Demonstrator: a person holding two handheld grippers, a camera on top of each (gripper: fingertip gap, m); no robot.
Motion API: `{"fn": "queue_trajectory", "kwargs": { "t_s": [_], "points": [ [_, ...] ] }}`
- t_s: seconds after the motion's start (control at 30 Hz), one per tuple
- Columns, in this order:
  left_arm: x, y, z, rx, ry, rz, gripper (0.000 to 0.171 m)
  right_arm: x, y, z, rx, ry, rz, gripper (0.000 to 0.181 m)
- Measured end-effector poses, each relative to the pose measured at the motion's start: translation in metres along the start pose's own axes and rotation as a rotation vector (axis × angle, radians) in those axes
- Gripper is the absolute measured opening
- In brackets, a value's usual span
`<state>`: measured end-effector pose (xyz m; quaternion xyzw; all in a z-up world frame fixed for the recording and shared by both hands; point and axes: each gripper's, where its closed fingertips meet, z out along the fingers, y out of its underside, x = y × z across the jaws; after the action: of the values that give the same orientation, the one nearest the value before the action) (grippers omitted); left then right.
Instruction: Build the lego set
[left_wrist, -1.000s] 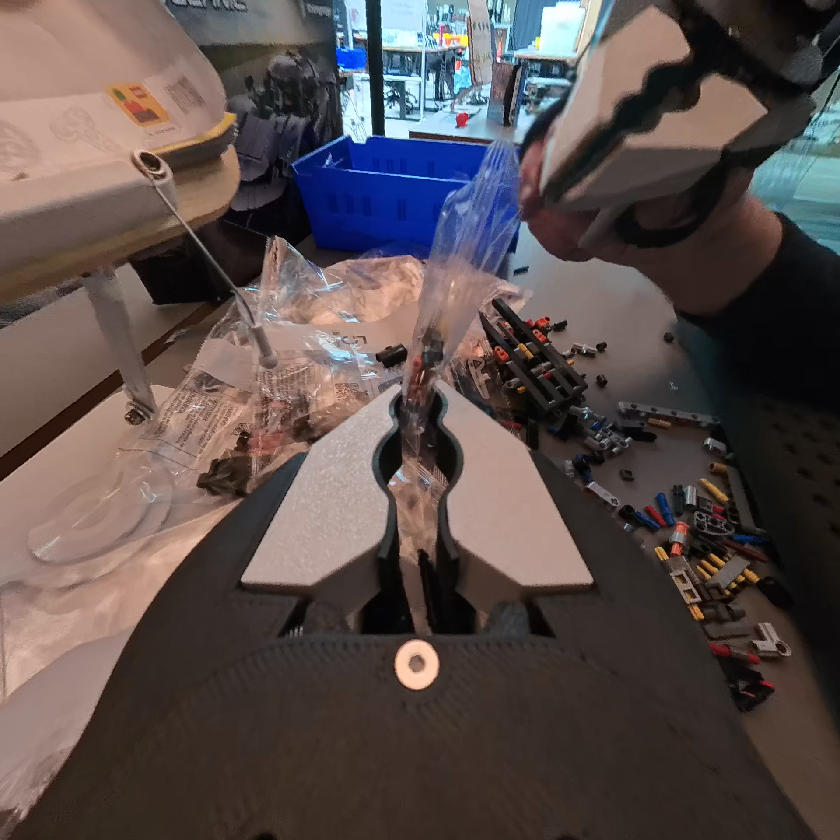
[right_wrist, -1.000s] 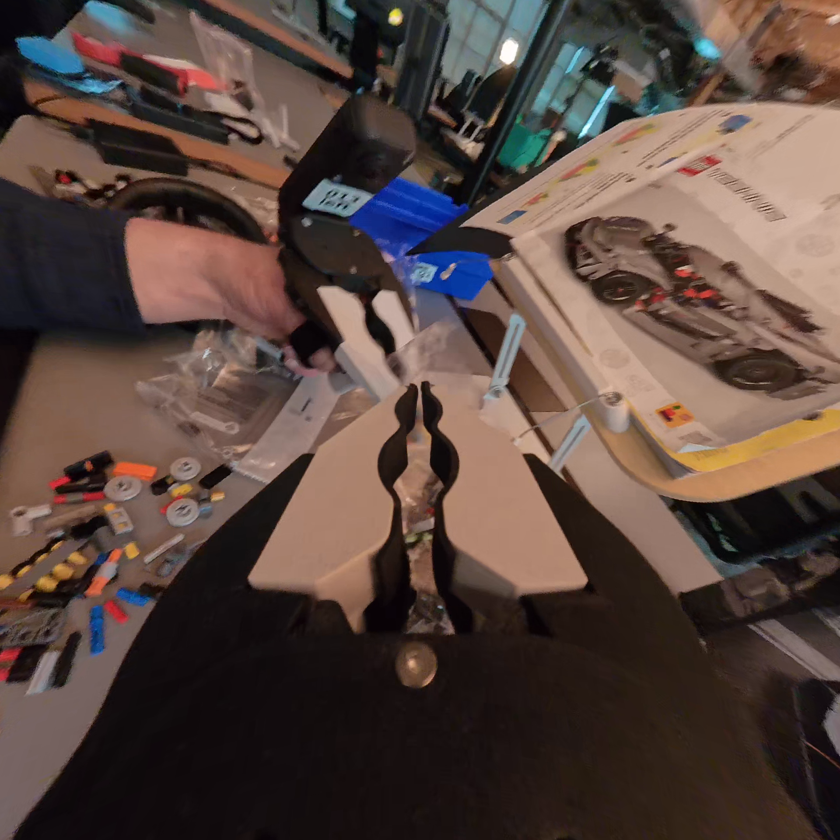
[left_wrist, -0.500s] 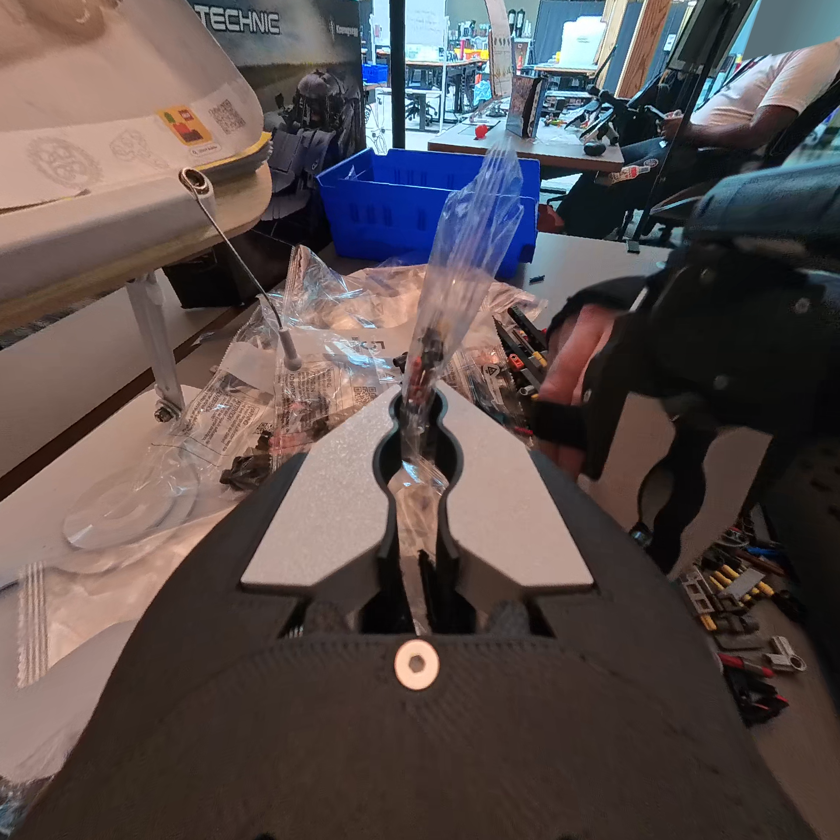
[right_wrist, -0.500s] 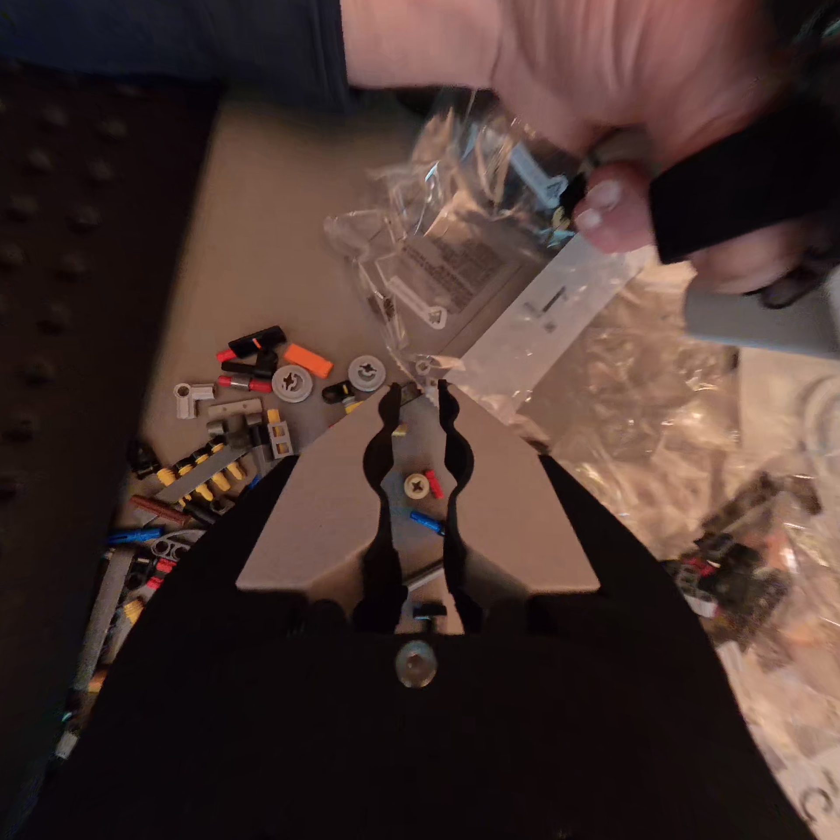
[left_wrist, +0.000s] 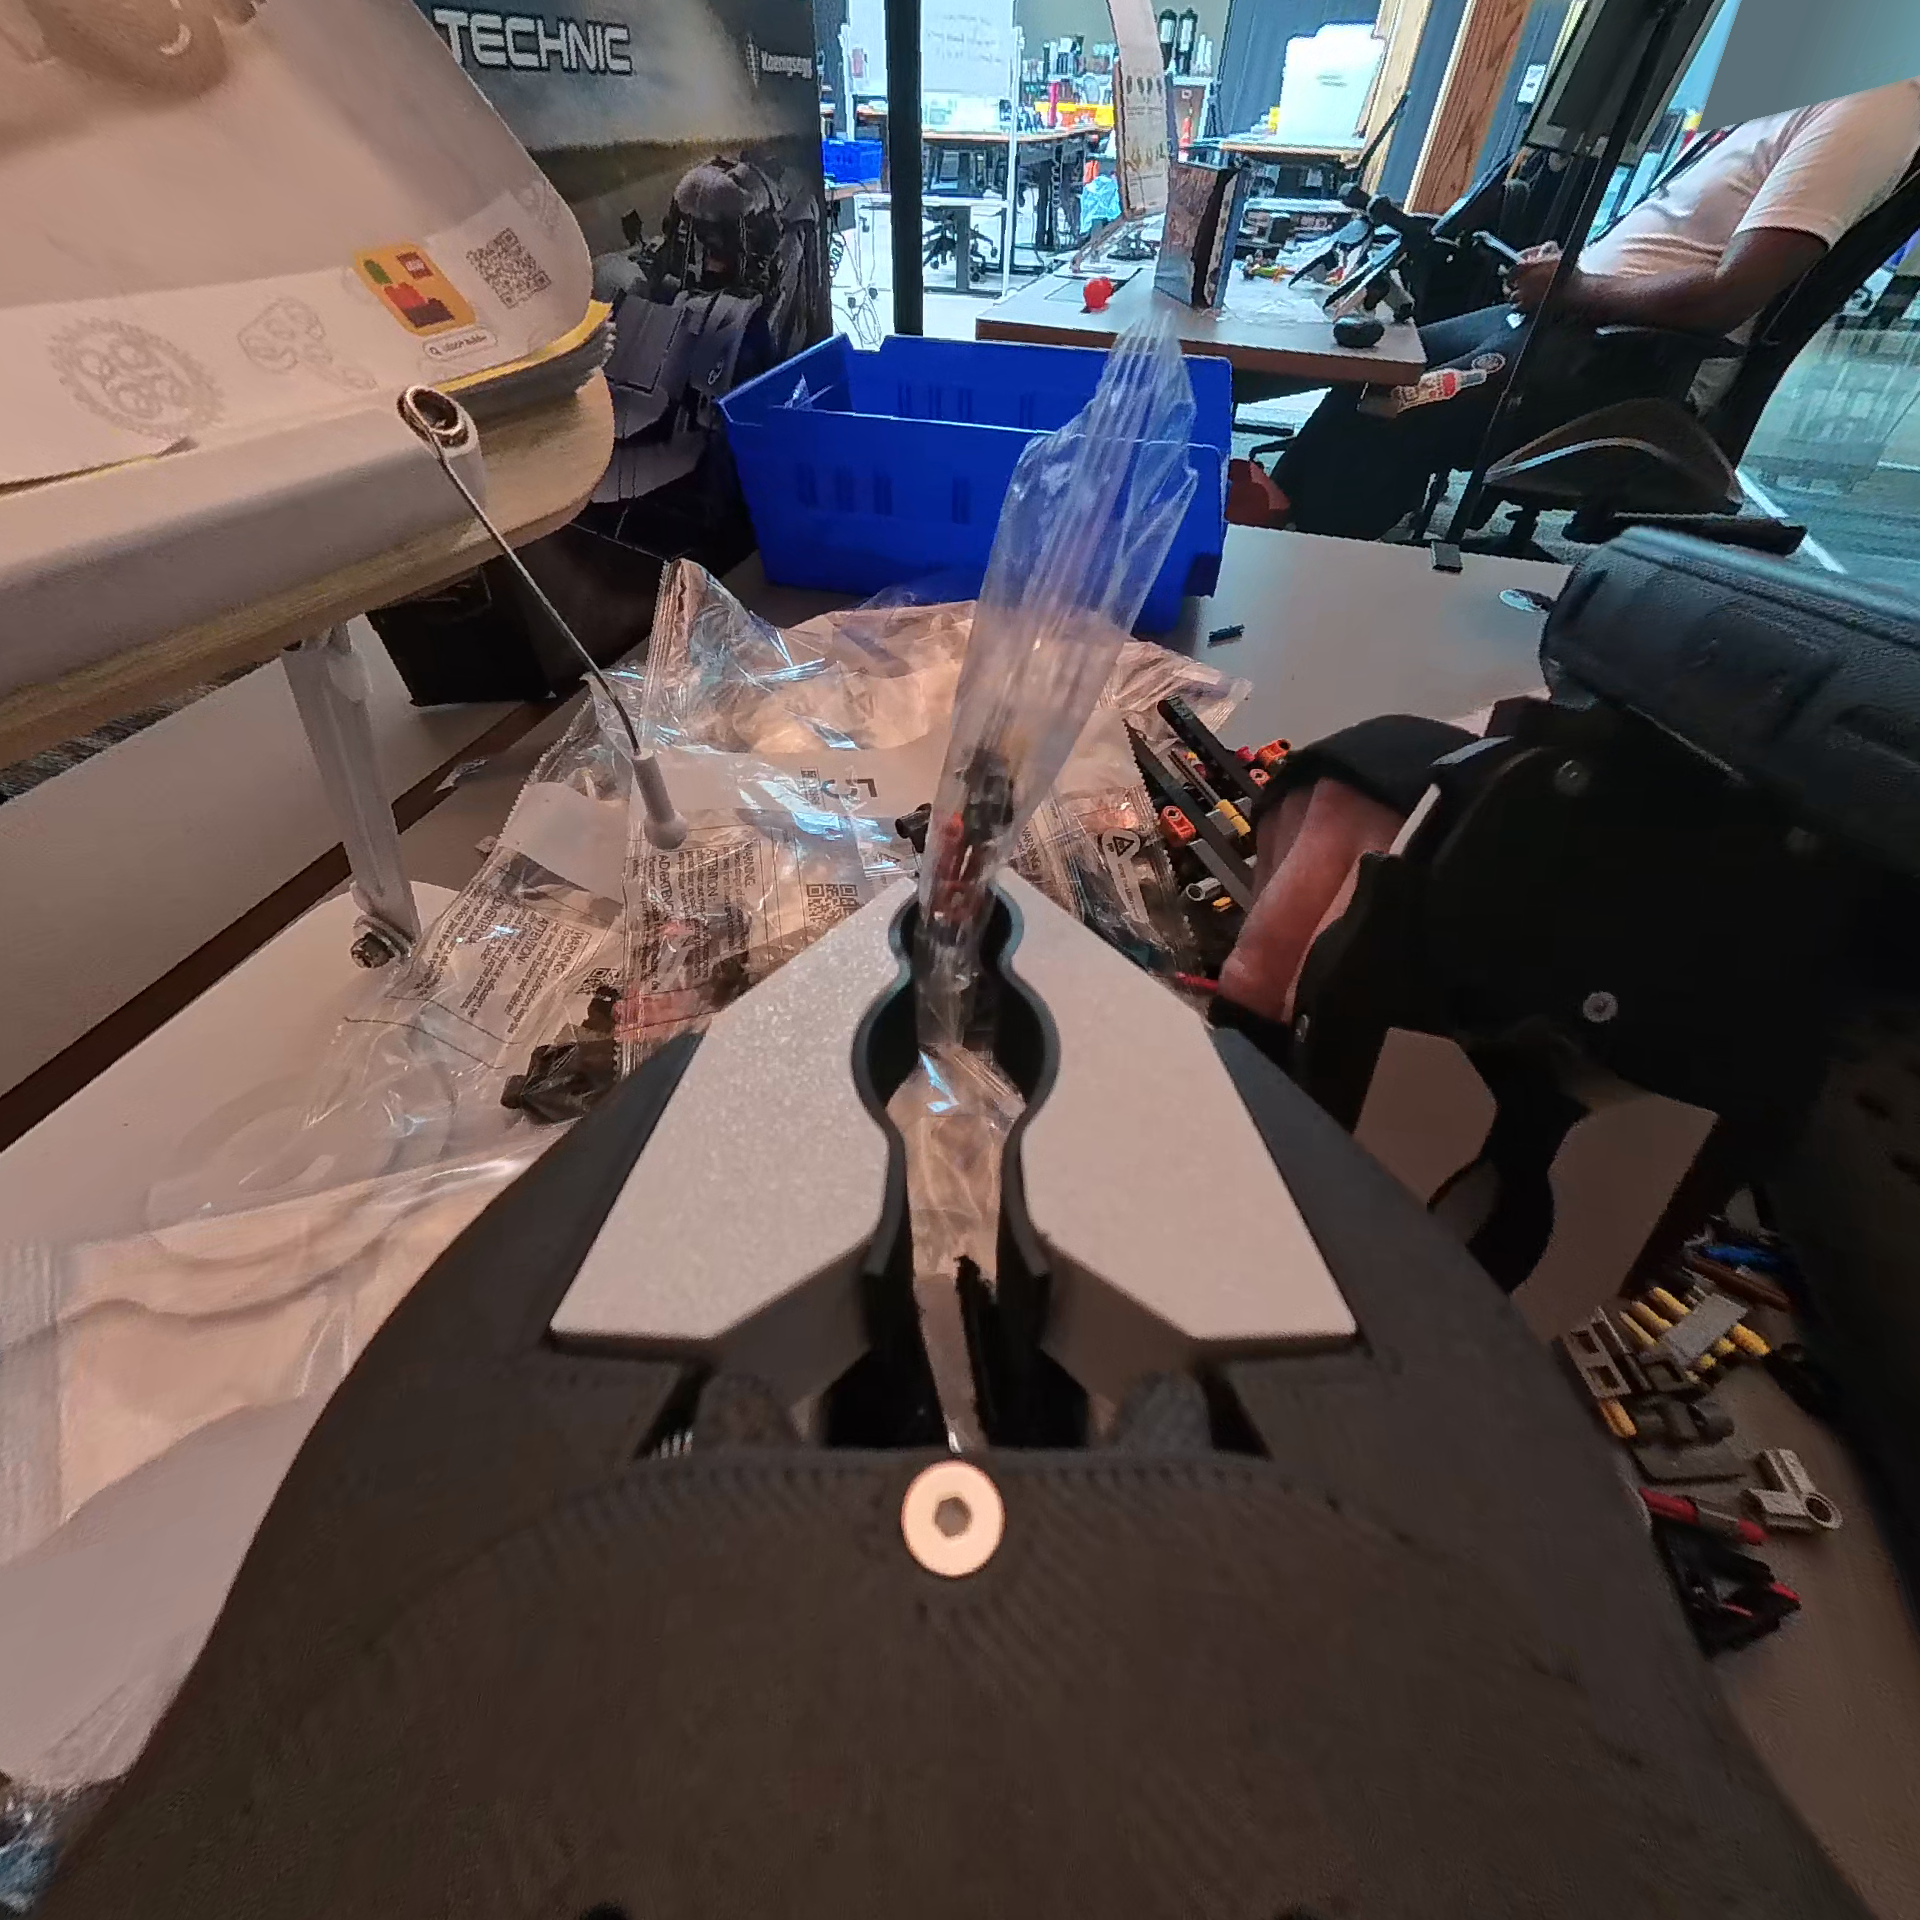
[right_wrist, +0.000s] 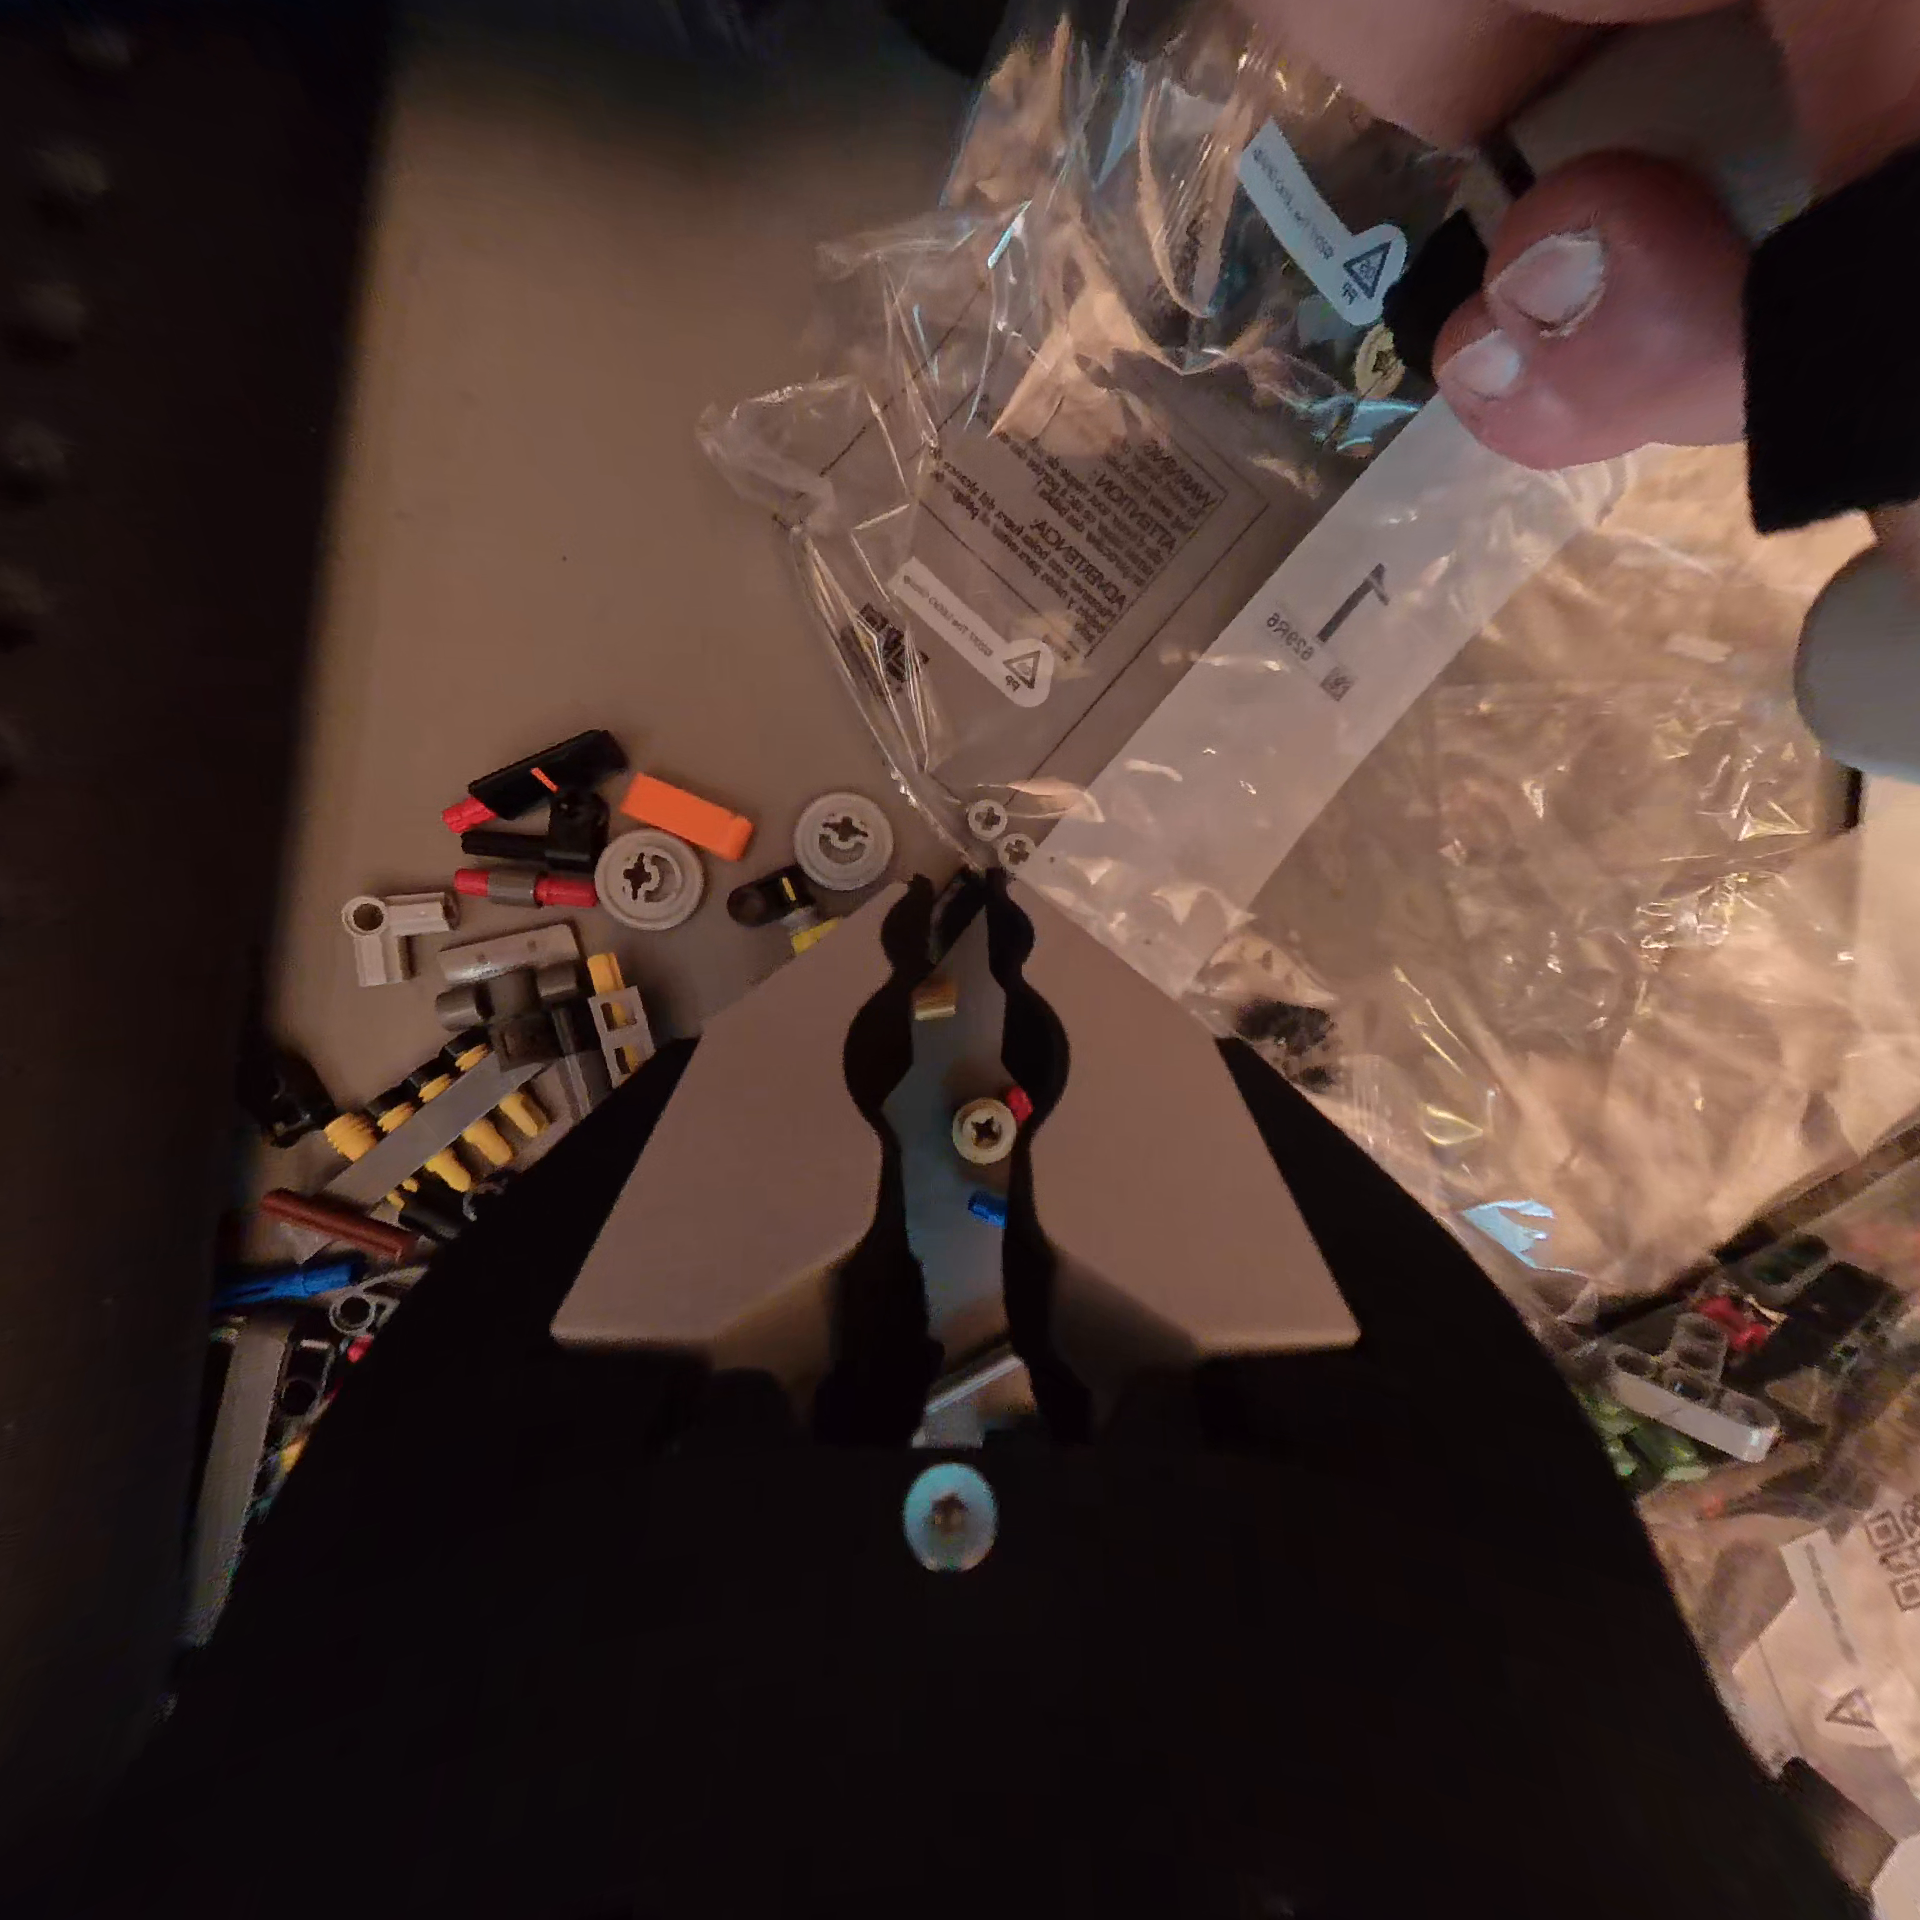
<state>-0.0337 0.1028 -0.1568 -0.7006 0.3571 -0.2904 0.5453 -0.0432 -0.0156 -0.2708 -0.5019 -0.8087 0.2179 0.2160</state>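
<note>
My left gripper (left_wrist: 956, 894) is shut on a clear plastic bag (left_wrist: 1081, 520) of small red and black pieces, which sticks up past the fingertips. My right gripper (right_wrist: 956, 883) points straight down at the table with a narrow gap between its jaws. Its tips are at the corner of a clear bag with a white strip (right_wrist: 1299, 644); I cannot tell if they touch it. A tan round piece (right_wrist: 982, 1127) lies between the fingers. Loose pieces, among them grey wheels (right_wrist: 650, 878) and an orange piece (right_wrist: 686, 816), lie to the left. The right gripper's black body (left_wrist: 1662, 883) shows in the left wrist view.
A blue bin (left_wrist: 977, 488) and the set box (left_wrist: 644, 156) stand at the back. The instruction booklet on a stand (left_wrist: 260, 312) overhangs the left. Several clear bags (left_wrist: 675, 883) cover the middle. More loose pieces (left_wrist: 1683, 1351) lie right. A person (left_wrist: 1662, 239) sits behind. Some 15 cm of space lies between my two pairs of fingers.
My right gripper left the held-up bag, swung down to face the table and narrowed its jaws near the white-strip bag's corner. My left gripper kept its hold and barely moved.
</note>
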Motion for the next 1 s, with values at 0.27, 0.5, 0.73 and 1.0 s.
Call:
{"fn": "queue_trajectory", "kwargs": {
  "t_s": [0.27, 0.5, 0.73, 1.0],
  "points": [
    [0.000, 0.001, 0.000, -0.005, 0.000, 0.003, 0.005, -0.003, 0.007, 0.002, -0.059, -0.007, 0.023, 0.014],
    [0.000, 0.001, 0.000, -0.010, 0.000, 0.004, 0.005, 0.001, 0.007, -0.003, -0.047, 0.010, 0.006, 0.005],
    [0.001, 0.001, 0.000, -0.011, 0.005, 0.005, 0.005, 0.042, -0.016, -0.068, 0.221, 0.185, 0.079, 0.005],
    [0.007, 0.007, 0.004, -0.036, 0.035, 0.004, 0.005, 0.089, -0.010, -0.144, 0.417, 0.468, 0.143, 0.004]
  ]
}}
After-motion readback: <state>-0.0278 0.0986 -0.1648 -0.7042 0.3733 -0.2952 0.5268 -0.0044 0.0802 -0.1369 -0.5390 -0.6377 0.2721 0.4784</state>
